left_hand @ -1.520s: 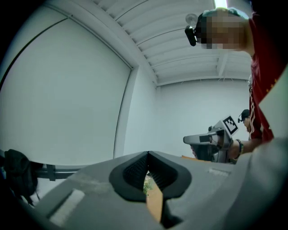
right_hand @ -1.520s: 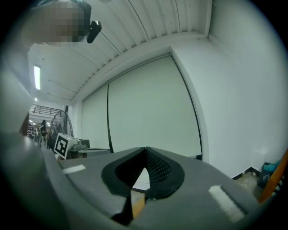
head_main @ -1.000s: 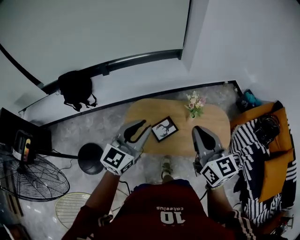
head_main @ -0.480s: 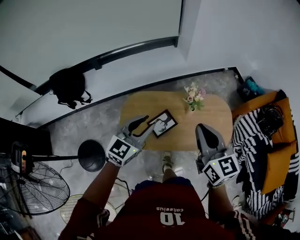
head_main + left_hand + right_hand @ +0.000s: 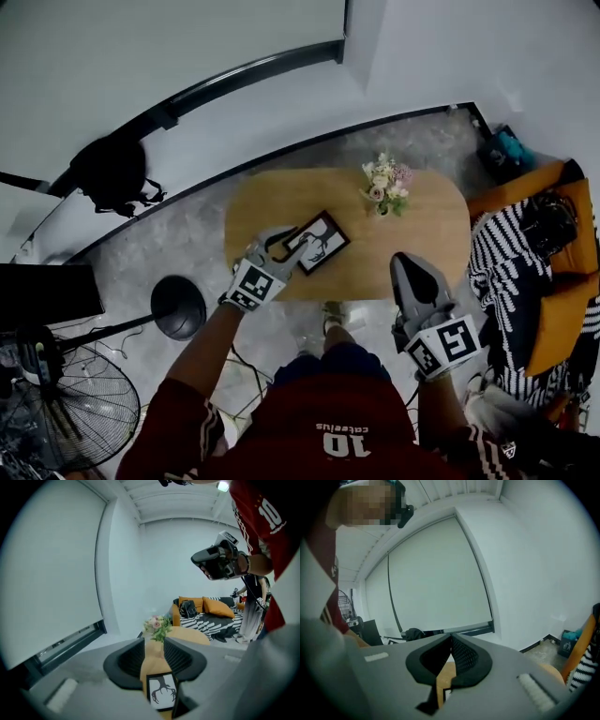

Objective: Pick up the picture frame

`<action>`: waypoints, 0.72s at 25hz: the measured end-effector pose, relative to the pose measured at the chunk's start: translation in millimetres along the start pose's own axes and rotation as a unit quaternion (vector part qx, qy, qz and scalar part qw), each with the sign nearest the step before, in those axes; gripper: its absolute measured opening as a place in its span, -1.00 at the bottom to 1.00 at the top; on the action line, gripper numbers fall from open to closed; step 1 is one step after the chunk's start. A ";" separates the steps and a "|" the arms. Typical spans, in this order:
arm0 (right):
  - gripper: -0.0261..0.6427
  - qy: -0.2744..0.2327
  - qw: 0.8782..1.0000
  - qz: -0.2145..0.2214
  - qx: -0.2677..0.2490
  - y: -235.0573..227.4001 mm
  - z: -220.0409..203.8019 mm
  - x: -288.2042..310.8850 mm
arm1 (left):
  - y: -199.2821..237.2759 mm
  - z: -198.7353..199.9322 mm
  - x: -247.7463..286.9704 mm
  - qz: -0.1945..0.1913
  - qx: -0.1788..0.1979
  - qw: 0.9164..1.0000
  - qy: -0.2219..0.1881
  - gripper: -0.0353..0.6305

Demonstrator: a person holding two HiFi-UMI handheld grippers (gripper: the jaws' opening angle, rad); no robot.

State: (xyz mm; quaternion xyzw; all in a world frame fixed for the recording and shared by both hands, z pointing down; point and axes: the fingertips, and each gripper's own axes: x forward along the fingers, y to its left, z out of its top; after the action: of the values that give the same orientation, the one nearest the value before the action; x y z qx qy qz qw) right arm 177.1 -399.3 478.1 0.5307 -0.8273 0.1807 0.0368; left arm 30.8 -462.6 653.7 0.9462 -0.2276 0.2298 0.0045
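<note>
Centring the released left hand-held gripper (image 5: 154, 654) on the picture frame (image 5: 161, 691) edge before clenching seems wise; right hand-held gripper (image 5: 450, 641) sits clenched, empty.

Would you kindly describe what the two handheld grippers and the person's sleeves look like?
The left gripper and right gripper have smooth grey, tapered bodies. Black ribbed pads line the jaws. Each carries a white cube printed with black square markers. The person wears a dark red jersey with white lettering and short sleeves trimmed in white stripes.
</note>
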 end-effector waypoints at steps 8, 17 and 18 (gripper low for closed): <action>-0.94 0.026 0.999 -0.012 0.023 -38.5 -46.9 23.7 | 7.1 -113.9 90.9 -0.031 -0.004 0.997 0.075 -0.48; -0.94 0.029 0.999 -0.030 0.032 -68.3 -113.2 28.7 | 13.0 -240.4 166.1 -0.029 0.001 0.986 0.164 -0.48; -0.94 0.029 0.998 -0.033 0.035 -70.2 -118.9 26.9 | 13.3 -251.0 171.4 -0.028 0.000 0.985 0.172 -0.48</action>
State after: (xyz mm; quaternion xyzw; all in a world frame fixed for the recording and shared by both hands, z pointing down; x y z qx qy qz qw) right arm 212.5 -408.5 614.0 0.5534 -0.8010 0.2230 0.0482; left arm 52.0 -519.6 951.8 0.8988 -0.1965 0.3886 0.0498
